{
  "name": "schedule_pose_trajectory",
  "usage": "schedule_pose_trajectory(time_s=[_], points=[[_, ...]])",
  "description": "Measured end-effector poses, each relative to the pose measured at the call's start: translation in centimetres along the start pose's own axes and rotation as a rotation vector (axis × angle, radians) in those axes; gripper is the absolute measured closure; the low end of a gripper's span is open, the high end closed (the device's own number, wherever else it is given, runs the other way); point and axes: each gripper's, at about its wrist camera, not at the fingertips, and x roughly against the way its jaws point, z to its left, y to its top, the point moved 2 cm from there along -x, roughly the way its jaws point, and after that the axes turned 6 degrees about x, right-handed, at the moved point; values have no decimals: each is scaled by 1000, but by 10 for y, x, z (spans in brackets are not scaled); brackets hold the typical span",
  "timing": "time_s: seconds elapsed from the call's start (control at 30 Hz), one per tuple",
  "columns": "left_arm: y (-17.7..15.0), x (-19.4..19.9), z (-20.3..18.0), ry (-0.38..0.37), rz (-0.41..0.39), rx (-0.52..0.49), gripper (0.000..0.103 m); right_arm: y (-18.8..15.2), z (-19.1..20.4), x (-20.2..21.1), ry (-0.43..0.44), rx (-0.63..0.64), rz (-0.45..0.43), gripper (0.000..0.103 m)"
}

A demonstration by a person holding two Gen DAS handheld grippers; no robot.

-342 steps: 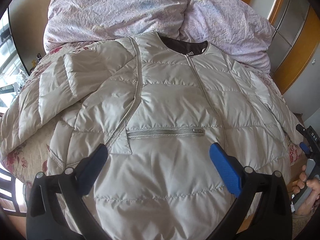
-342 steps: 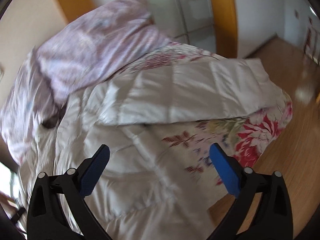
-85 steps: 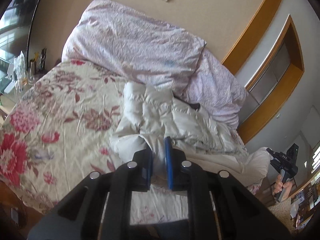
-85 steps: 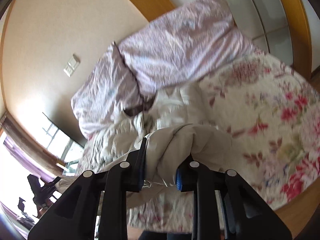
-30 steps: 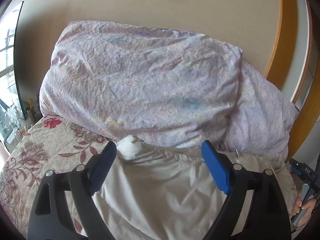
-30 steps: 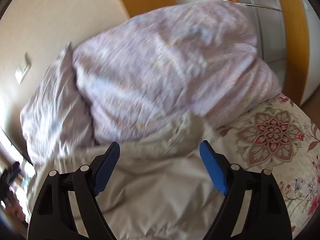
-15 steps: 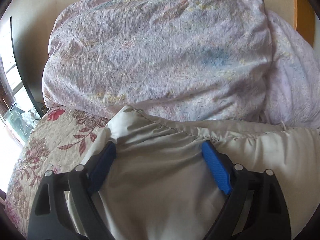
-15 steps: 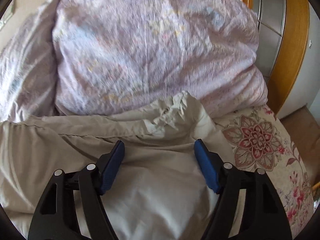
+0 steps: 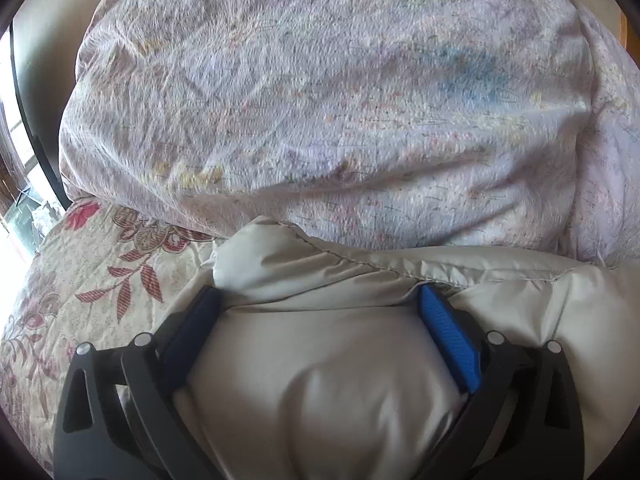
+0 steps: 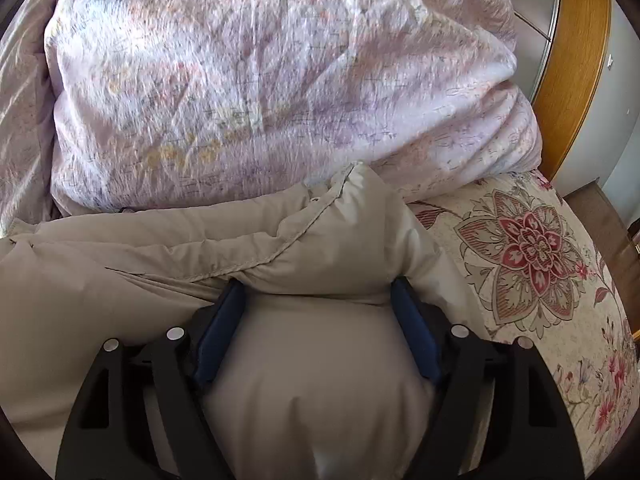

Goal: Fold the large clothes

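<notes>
We see bright daylight from the window (image 9: 16,184) blowing out the left edge; the lilac duvet (image 10: 280,80) smears with motion blur, fisheye corners black.

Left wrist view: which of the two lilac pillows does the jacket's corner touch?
The big centre pillow; the jacket has its corner against that pillow's lower edge. The other pillow only peeks in at right.

Both grippers look alike: the left gripper (image 9: 320,312) and right gripper (image 10: 316,300) have matte black linkage arms with triangular cut-outs, round silver pivot screws and ribbed blue pads (image 9: 450,340) on each finger.
</notes>
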Motion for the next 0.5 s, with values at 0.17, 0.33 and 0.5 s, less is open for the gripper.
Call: schedule_pose_trajectory(time_s=[0.17,0.33,0.5], points=[[1,-13,4,-37,23,31,2,2,2,-10,-18,3,21,24],[1,-21,6,-48,43,43,2,6,2,-20,-41,19,39,22],[1,-25,4,-28,57,34,2,7,3,-25,-74,28,56,21]])
